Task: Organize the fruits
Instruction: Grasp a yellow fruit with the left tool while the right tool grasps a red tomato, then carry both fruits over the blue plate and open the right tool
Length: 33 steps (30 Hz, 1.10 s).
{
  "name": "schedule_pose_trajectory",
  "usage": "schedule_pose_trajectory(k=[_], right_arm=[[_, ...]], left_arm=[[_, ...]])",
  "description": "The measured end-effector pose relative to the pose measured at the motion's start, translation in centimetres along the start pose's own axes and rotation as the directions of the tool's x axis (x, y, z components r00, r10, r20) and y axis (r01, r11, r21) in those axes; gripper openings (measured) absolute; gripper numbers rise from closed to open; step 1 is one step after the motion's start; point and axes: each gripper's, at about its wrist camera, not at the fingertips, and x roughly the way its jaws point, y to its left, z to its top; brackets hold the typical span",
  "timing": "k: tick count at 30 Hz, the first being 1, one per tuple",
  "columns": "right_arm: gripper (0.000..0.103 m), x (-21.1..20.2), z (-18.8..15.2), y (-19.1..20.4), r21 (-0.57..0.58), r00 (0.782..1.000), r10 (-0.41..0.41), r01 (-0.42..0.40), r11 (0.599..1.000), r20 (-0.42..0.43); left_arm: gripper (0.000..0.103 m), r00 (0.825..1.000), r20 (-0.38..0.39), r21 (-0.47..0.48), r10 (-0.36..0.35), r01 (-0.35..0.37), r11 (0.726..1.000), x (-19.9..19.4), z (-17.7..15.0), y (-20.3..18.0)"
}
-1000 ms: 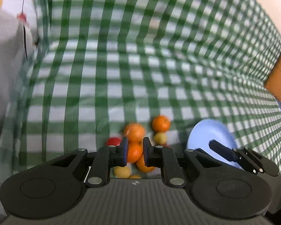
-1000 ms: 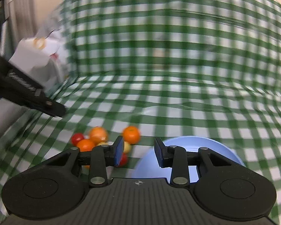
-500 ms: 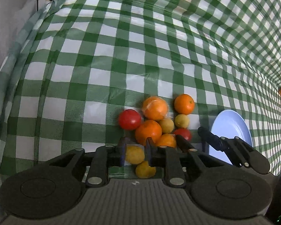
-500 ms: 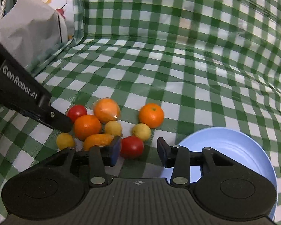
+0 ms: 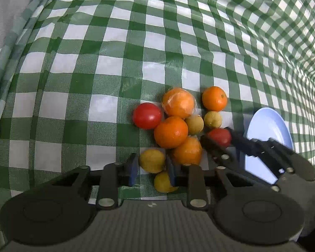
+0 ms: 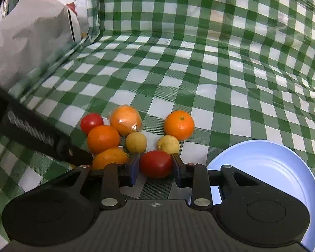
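Far left in the right wrist view: grey-white bag (image 6: 29,40) at the edge of the green checked tablecloth (image 5: 107,67). Left gripper (image 5: 151,169), jaws spread, straddles a yellow fruit (image 5: 151,160) without clear pinching; whether the pads touch it I cannot tell. A 2nd yellow fruit (image 5: 164,182) lies just below, partly behind the right finger. Next right, the pile: red tomato (image 5: 147,115), plastic-wrapped orange (image 5: 178,103), orange (image 5: 171,132) touching both, another wrapped orange (image 5: 188,150) below it, 2 small yellow fruits (image 5: 194,124) (image 5: 213,119), and a lone orange (image 5: 214,98) slightly apart at the top right. Right gripper (image 6: 155,169), jaws spread, brackets the 2nd red tomato (image 6: 156,163), fingers just beside its sides, fruit on the cloth. Far right: empty light-blue plate (image 6: 283,168), just beside the pile.
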Motion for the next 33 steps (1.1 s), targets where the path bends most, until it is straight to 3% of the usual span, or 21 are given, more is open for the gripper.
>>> schedule_pose_trajectory(k=[5,10,22,33], right_arm=[[0.034,-2.1,0.9,-0.8,0.027,1.000,0.007,-0.007,1.000,0.031],[0.035,-5.9,2.3,-1.6,0.028,0.995,-0.003,0.000,1.000,0.100],[0.034,-9.8,1.6,-6.9,0.126,0.987,-0.134,0.123,0.984,0.087],[0.034,-10.5,-0.5,-11.8,0.200,0.972,-0.230,0.219,0.955,0.036]], left_arm=[[0.030,0.997,0.058,0.029,0.045,-0.047,0.998,-1.6,-0.4,-0.3],[0.030,0.980,0.173,0.109,0.102,-0.122,0.987,-3.8,-0.4,-2.8],[0.030,0.966,0.257,0.284,0.007,-0.082,0.955,-5.4,-3.5,-10.8],[0.030,0.963,0.254,0.414,-0.090,-0.024,0.910,-4.0,-5.7,-16.8]])
